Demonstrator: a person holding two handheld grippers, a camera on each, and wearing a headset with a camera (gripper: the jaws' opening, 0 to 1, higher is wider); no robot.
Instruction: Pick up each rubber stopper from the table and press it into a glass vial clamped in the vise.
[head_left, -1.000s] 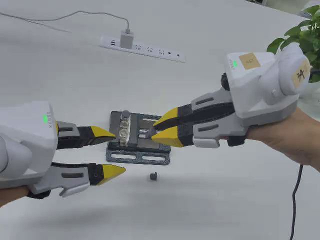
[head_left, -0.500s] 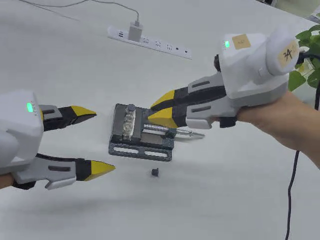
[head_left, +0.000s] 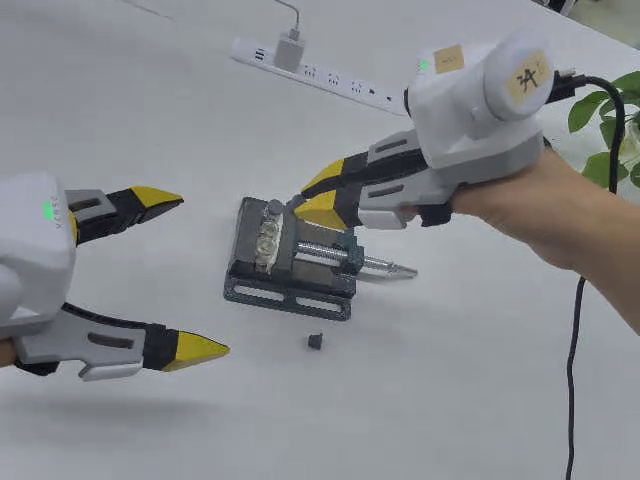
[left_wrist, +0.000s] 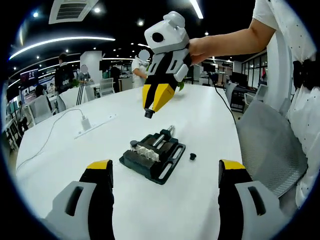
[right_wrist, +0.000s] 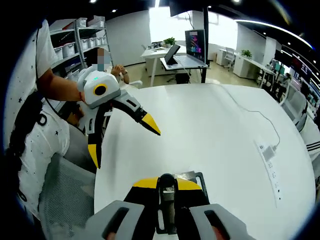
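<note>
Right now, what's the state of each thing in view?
left tool, open, holding nothing
right tool, shut on held stopper, raised near the vise
vise, closed on the vials
loose stopper, lying on the table, apart from the vise
charger, plugged into the power strip

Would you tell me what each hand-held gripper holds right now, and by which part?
The right hand-held gripper pinches a stopper by its sides at the jaw tips, lower end poking out. The left hand-held gripper is open and holds nothing.
</note>
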